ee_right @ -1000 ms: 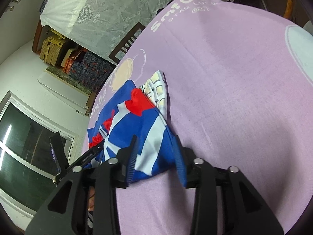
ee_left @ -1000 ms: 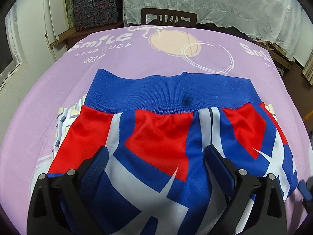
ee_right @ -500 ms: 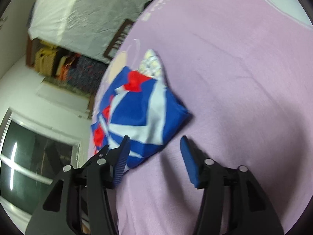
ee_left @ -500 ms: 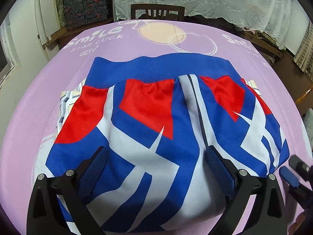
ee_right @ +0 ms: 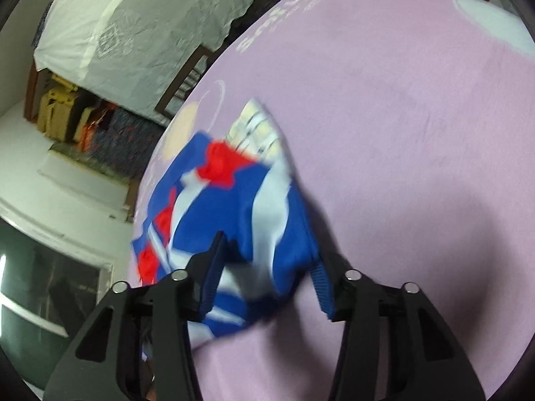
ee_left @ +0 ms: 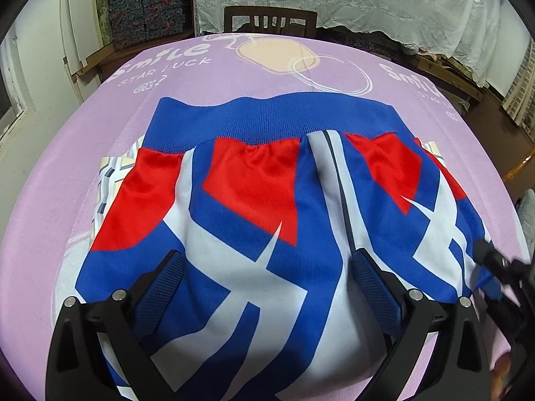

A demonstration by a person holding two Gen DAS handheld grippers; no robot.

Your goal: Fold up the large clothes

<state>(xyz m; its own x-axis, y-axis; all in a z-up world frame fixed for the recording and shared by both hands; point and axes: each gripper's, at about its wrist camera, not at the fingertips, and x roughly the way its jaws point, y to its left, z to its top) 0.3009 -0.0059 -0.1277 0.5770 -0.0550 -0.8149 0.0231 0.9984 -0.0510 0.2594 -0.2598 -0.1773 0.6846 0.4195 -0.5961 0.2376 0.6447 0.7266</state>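
Folded red, white and blue jersey garment with a ribbed blue waistband [ee_left: 267, 200] lies on the lilac printed tablecloth [ee_left: 207, 77], on top of a pale checked cloth [ee_left: 110, 173] that peeks out at its edges. Left gripper [ee_left: 267, 287] is spread wide, its blue-padded fingers [ee_left: 160, 287] over the near part of the garment without pinching it. Right gripper [ee_right: 267, 267] is likewise spread, its fingers straddling the garment's near corner in a blurred view.
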